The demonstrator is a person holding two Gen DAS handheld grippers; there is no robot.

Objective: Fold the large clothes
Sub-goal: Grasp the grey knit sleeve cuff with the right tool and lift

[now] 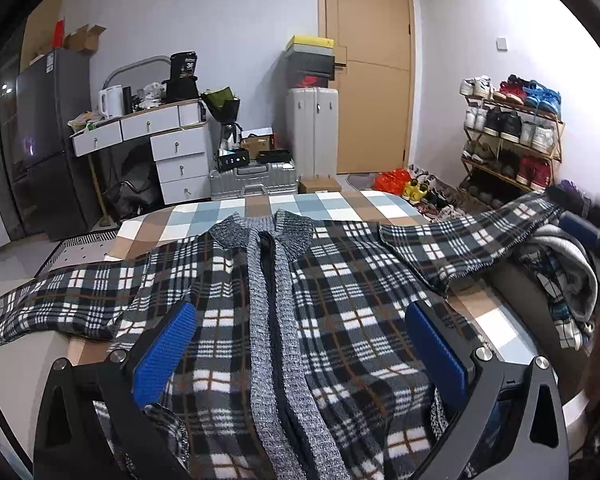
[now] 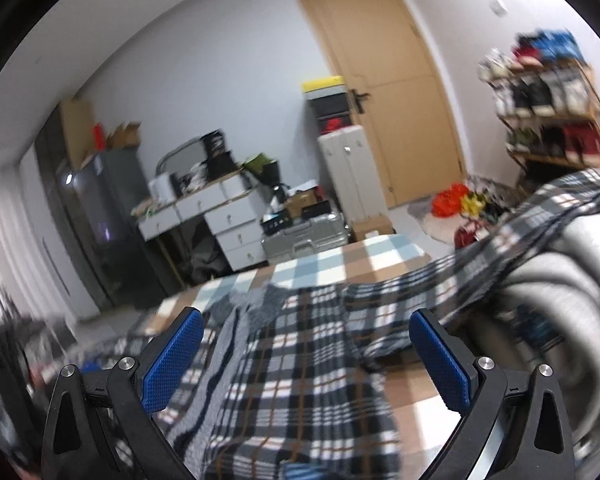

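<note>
Checked counter (image 1: 236, 206) carried the plaid cardigan (image 1: 340, 300), spread flat. Left gripper (image 1: 300, 344) and right gripper (image 2: 306, 348) hovered over the cardigan, jaws released.

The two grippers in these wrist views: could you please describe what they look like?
Both match. The left gripper and right gripper each have two black, angular fingers with triangular cut-outs and round silver bolts. The inner pads are bright blue with a fine dotted grip texture. No cables, markings or sleeves are visible.
</note>
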